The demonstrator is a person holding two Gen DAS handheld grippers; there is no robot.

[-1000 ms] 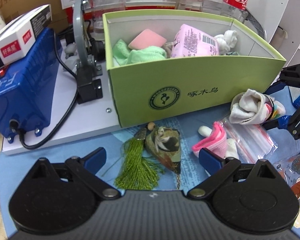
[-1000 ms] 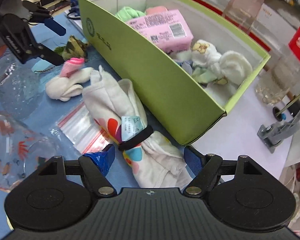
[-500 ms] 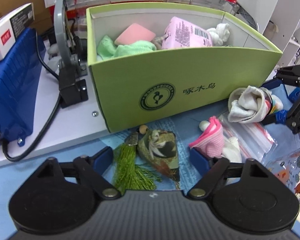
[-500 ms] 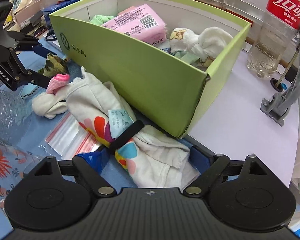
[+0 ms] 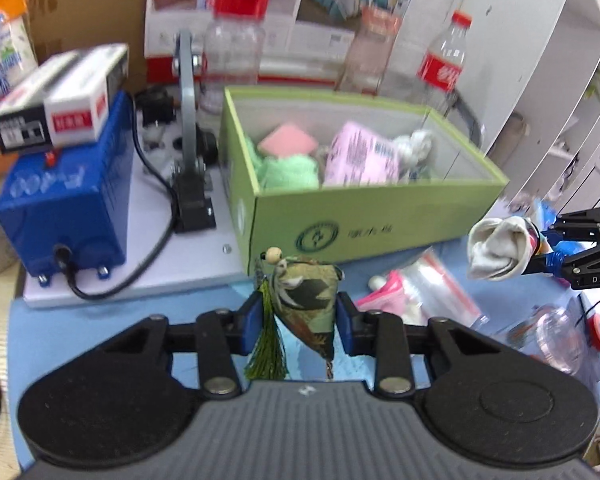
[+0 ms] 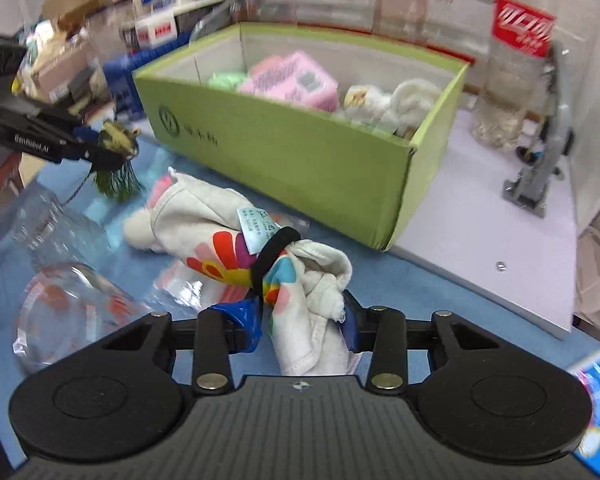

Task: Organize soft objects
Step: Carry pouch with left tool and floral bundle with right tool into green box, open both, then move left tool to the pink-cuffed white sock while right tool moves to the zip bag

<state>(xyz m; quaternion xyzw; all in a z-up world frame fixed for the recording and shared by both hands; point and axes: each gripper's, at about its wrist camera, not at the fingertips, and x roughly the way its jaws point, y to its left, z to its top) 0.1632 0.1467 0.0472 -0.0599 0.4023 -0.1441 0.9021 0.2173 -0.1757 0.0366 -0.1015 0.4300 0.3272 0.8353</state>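
Left claw (image 5: pixel 298 322) is pinching the tasselled fabric sachet (image 5: pixel 306 304) mid-body, lifted just before the green box (image 5: pixel 372 216); light, squashy. Right claw (image 6: pixel 304 322) is clamping the banded cloth bundle (image 6: pixel 260 252) by its floppy tail, sagging likely.

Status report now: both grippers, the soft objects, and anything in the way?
Left gripper shut on sachet, lifted. Right gripper shut on rolled cloth, lifted. Green box ahead, open. Pink sock on the mat; path unobstructed.

Both grippers have closed and lifted: left (image 5: pixel 300 320) holds the sachet (image 5: pixel 306 300), right (image 6: pixel 304 326) the cloth bundle (image 6: pixel 260 256).
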